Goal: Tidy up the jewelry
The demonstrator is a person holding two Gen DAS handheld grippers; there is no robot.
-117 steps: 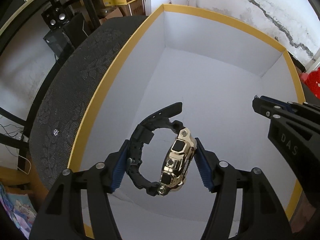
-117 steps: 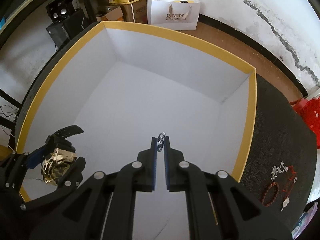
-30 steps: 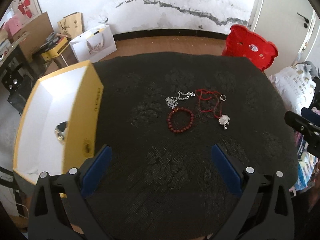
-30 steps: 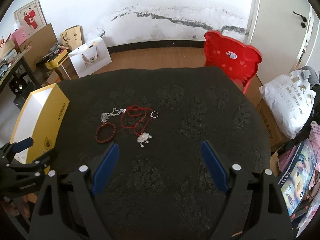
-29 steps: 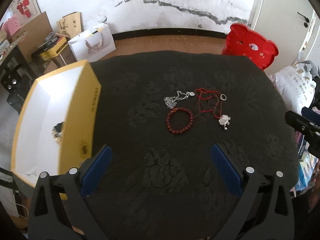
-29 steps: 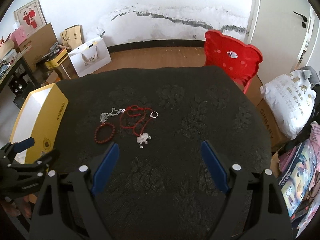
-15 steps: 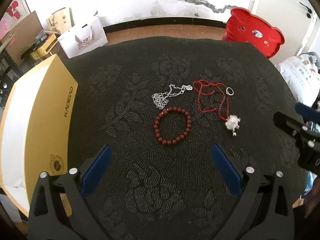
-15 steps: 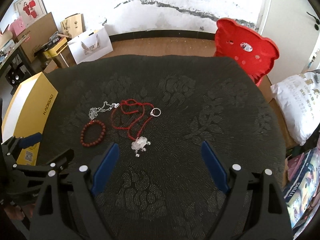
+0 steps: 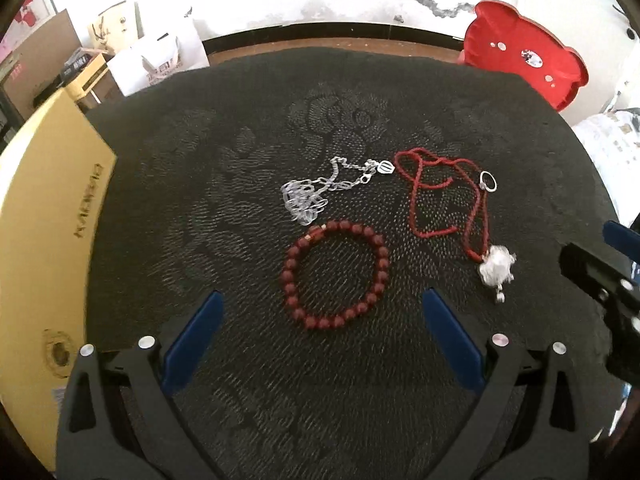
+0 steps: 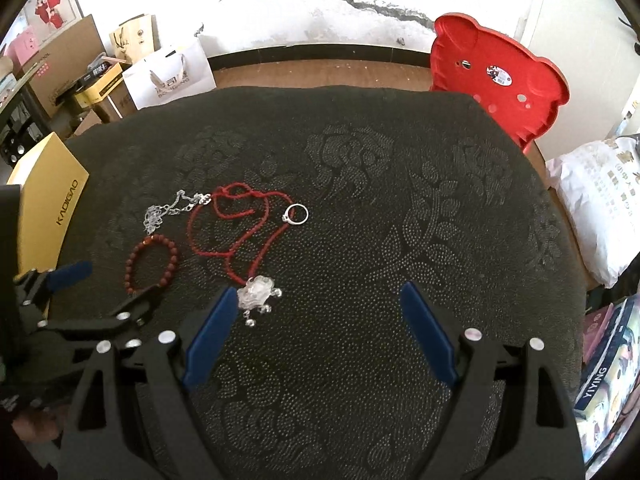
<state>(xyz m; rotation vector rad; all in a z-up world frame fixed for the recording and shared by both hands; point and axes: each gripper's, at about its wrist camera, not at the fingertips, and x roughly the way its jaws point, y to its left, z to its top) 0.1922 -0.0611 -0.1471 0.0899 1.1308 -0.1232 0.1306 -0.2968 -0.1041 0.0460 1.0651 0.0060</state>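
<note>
Both tongs stood wide and empty over the dark tabletop (image 9: 240, 152); the left tongs (image 9: 320, 320) framed the red bead bracelet (image 9: 335, 273), the right tongs (image 10: 316, 316) hung near the crystal pendant (image 10: 256, 289) on its red cord necklace (image 10: 236, 224). The likely trouble was tangling; the silver chain (image 9: 316, 196) lay touching the bracelet's top and just beside the cord, so a careless lift could drag a neighbour along; the small ring (image 10: 296, 214) rested against the cord and might roll away; the yellow box (image 9: 44, 216) waited at the left.
</note>
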